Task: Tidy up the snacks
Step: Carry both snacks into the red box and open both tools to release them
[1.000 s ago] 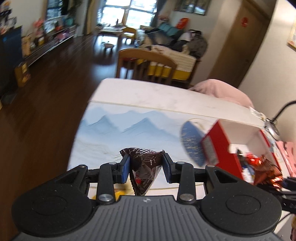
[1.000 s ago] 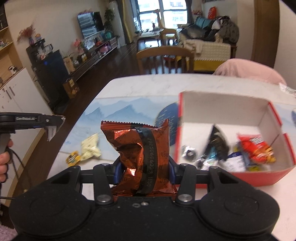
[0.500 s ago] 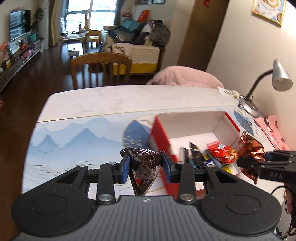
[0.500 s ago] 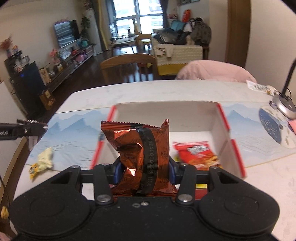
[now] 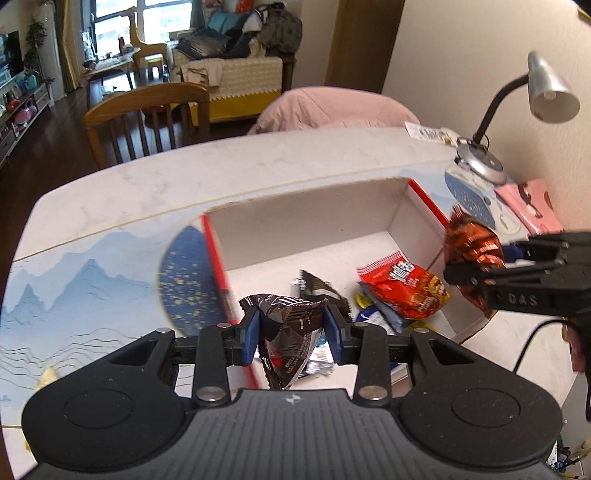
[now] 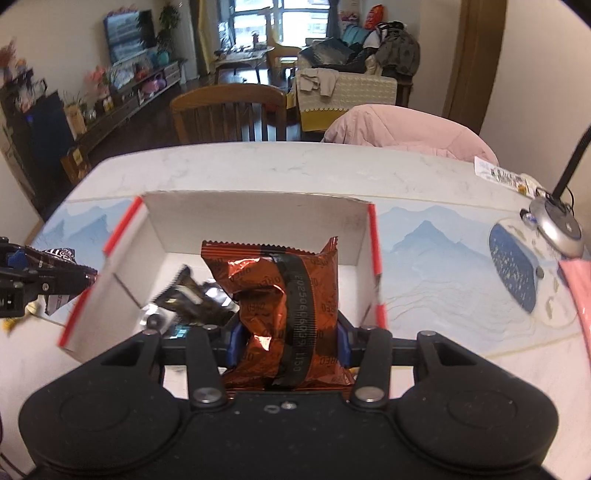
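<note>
Both claws are clamped on snacks, the right claw (image 6: 288, 341) on an upright orange packet (image 6: 280, 306) directly above the box (image 6: 255, 218), the left claw (image 5: 291, 332) on a brown packet (image 5: 288, 332) at its near-left rim

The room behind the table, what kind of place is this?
Most likely a home's open living and dining room: a wooden dining chair at the table, a cluttered sofa, and a television beyond.

Box (image 6: 255, 225) open on top, far half of floor bare. Near half cluttered: red packet (image 5: 404, 291), dark wrappers (image 6: 192, 295). Box walls block level entry. My other gripper (image 5: 476, 266) with copper packet crowds box rim at 2 o'clock. Lamp (image 5: 480, 166) at 1 o'clock. Counter (image 5: 221, 177) beyond box at 12 bare.
</note>
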Available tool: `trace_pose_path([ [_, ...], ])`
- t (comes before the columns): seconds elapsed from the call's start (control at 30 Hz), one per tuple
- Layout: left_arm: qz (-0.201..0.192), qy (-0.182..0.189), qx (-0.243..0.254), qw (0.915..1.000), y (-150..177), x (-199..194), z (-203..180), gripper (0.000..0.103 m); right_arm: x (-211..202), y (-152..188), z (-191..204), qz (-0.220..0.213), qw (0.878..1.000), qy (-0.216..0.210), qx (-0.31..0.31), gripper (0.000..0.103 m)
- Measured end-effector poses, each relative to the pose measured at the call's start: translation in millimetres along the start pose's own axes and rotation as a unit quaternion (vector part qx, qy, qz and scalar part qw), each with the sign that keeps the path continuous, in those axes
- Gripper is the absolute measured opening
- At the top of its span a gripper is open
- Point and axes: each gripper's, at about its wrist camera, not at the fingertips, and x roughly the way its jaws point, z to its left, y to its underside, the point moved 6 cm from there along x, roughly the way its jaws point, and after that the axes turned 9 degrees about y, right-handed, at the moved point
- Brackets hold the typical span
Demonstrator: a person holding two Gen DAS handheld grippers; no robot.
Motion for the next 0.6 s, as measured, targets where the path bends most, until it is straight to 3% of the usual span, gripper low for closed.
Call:
trace_pose_path([
  [0.4, 0.078, -0.023, 0.014, 0.9966, 4.5, 68.7, -26.0, 0.036, 40.0, -2.4, 4.3, 0.037, 0.995, -0.020, -0.090, 0.045],
  [0.6, 0.111, -0.033, 0.015, 0.9932, 9.4, 94.5, -29.0, 0.036, 56.4, -1.7, 7.3, 0.045, 0.993, -0.019, -0.103, 0.045],
])
